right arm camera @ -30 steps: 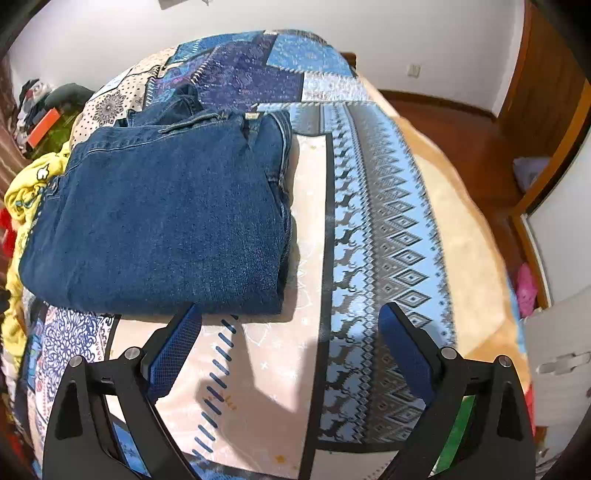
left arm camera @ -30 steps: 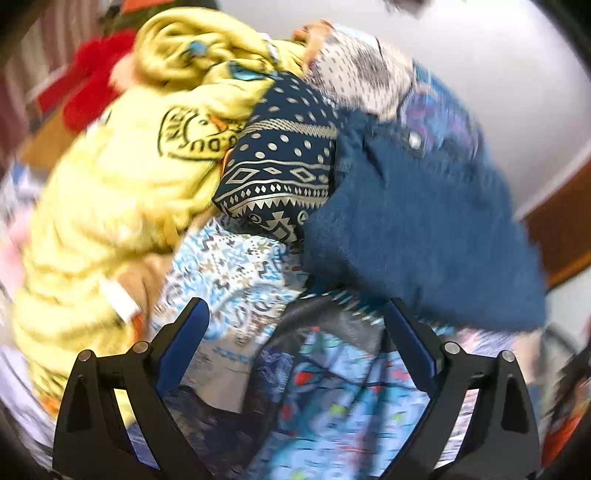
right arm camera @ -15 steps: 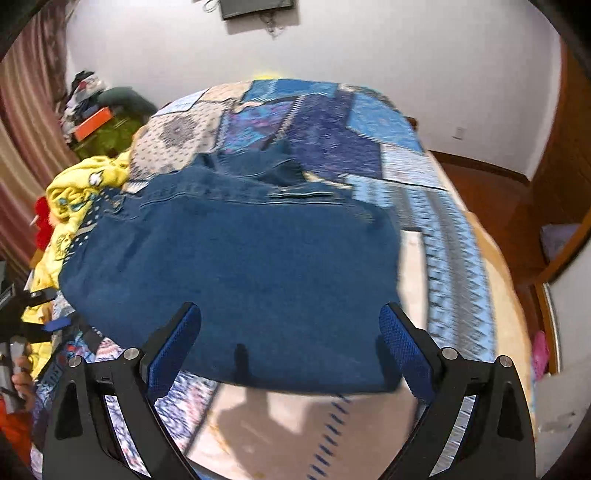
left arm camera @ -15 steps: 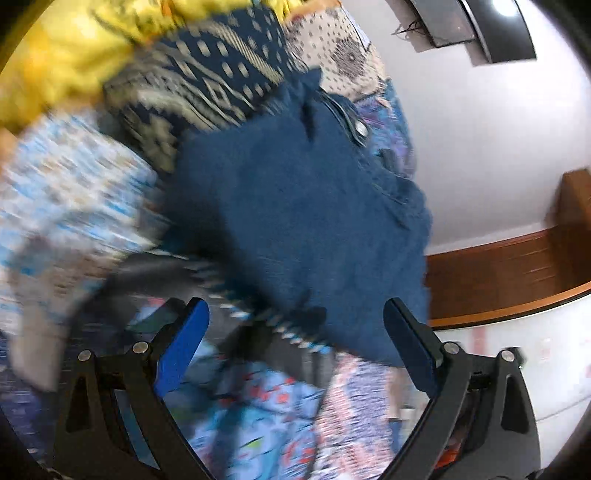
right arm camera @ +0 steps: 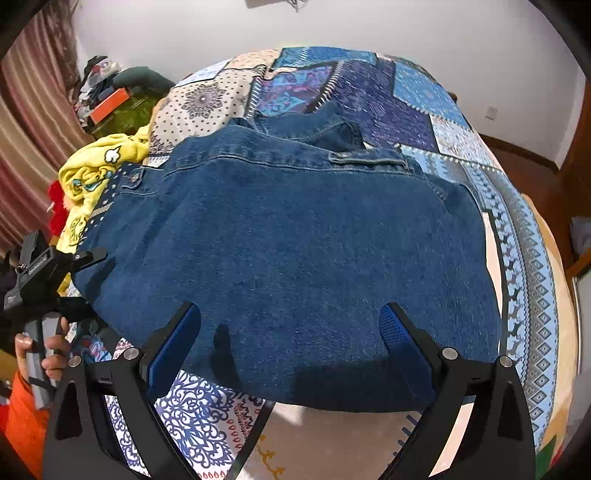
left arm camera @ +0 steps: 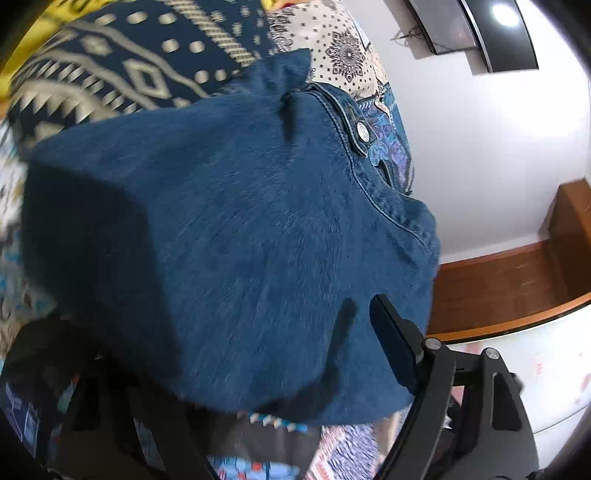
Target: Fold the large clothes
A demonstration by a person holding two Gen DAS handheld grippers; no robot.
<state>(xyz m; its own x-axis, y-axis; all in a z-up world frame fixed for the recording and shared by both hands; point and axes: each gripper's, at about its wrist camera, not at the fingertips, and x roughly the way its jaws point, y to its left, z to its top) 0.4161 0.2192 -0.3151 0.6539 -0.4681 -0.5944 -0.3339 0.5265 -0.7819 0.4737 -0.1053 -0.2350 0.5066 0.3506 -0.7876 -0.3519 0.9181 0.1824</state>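
Inspector: Where is the denim jacket [right arm camera: 295, 258]?

Assessor: Folded on the bed [right arm camera: 524, 258]. The left tongs [left arm camera: 236, 350] are closing around its near edge (presumably to lift it); the right tongs [right arm camera: 291, 332] hover spread, pinching nothing.

Black gripper frames [right arm camera: 291, 350], blue pads [right arm camera: 400, 343], orange sleeve [right arm camera: 22, 424]

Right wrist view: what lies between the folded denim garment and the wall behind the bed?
In the right wrist view, only the patchwork bedspread lies between the folded denim garment and the wall; no other clothing rests on that stretch.
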